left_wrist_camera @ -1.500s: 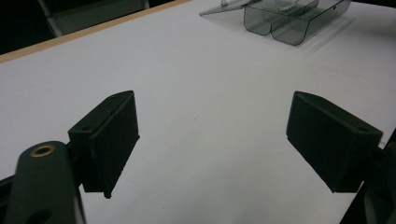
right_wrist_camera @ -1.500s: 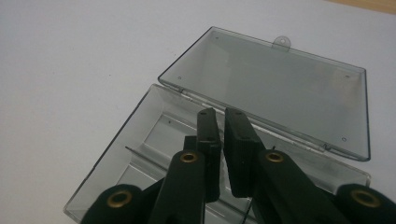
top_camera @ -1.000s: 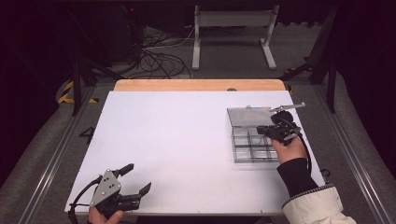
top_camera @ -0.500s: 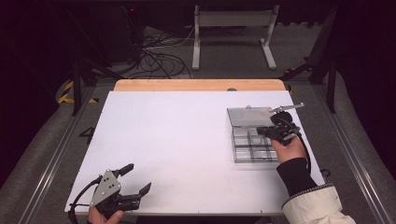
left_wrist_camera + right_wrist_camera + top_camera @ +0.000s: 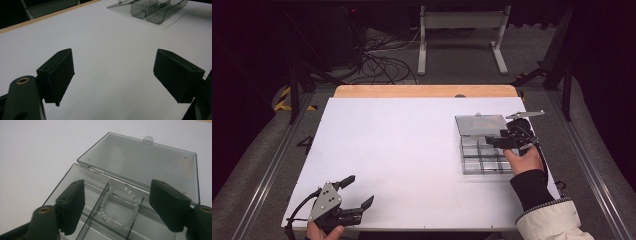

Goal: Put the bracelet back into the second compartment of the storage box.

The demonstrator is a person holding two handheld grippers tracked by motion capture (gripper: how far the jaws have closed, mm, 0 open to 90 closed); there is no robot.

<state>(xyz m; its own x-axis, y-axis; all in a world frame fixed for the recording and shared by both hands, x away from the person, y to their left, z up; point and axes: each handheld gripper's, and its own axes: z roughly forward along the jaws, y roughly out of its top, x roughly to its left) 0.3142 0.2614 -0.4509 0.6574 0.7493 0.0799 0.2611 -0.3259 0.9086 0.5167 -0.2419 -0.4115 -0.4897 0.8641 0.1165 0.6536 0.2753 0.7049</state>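
Releasing a bead bracelet point(image 5: 119, 206) into the clear compartment box point(image 5: 482, 150).
The right gripper point(image 5: 117, 206) hovered over it, its jaws just spread, gripping nothing; the box sat at the table's point(image 5: 402, 150) three o'clock, lid back for access.

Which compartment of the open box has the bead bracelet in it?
The compartment next to the hinged lid, straight ahead between the right gripper jaws: the white bracelet lies inside it. The compartments of the box beside it look empty.

Dark room, grey carpet floor point(image 5: 257, 150), tangled black cables point(image 5: 382, 60), white metal stand point(image 5: 460, 30) beyond the table point(image 5: 387, 145).
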